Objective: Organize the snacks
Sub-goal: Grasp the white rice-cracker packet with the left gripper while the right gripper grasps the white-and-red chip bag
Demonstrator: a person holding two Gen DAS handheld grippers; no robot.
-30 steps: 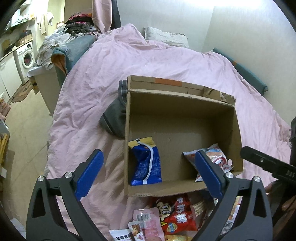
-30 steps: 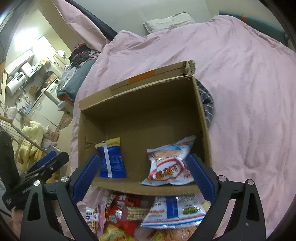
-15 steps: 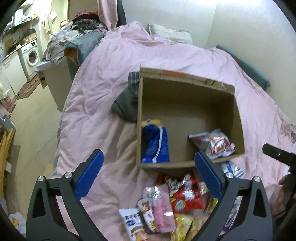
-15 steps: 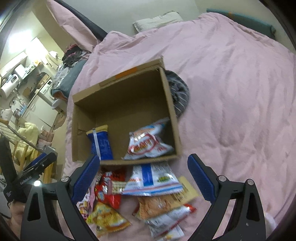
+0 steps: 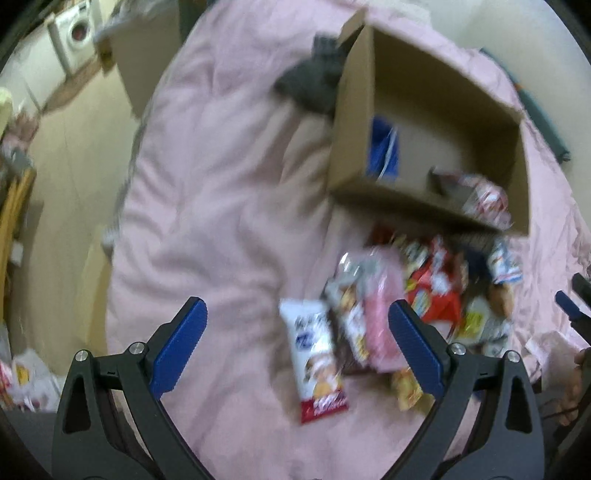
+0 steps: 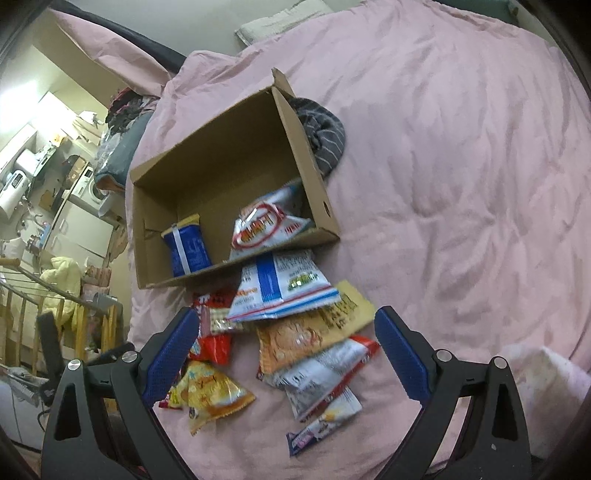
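An open cardboard box (image 6: 317, 192) (image 5: 354, 122) rests on a pink bedspread. Inside lie a blue packet (image 6: 186, 247) (image 5: 382, 151) and a white-and-red bag (image 6: 266, 225) (image 5: 480, 195). A heap of snack packets lies in front of the box: a white-and-blue bag (image 6: 280, 288), an orange bag (image 6: 295, 336), a yellow bag (image 6: 210, 391), a red one (image 6: 210, 339). In the blurred left wrist view I see a white packet (image 5: 314, 350) and a pink one (image 5: 380, 325). My left gripper (image 5: 295, 350) is open above the white packet. My right gripper (image 6: 284, 358) is open over the heap.
A grey striped garment (image 6: 321, 133) lies against the box's far side. The pink bedspread (image 6: 461, 166) stretches wide to the right. A pillow (image 6: 280, 22) sits at the head. Past the bed's left edge are bare floor (image 5: 74, 147), a washing machine (image 5: 72, 40) and a drying rack (image 6: 44, 306).
Both grippers have pulled back from the box toward the near bed edge, so the heap of packets now lies between the fingers. The left view has swung left and blurred.
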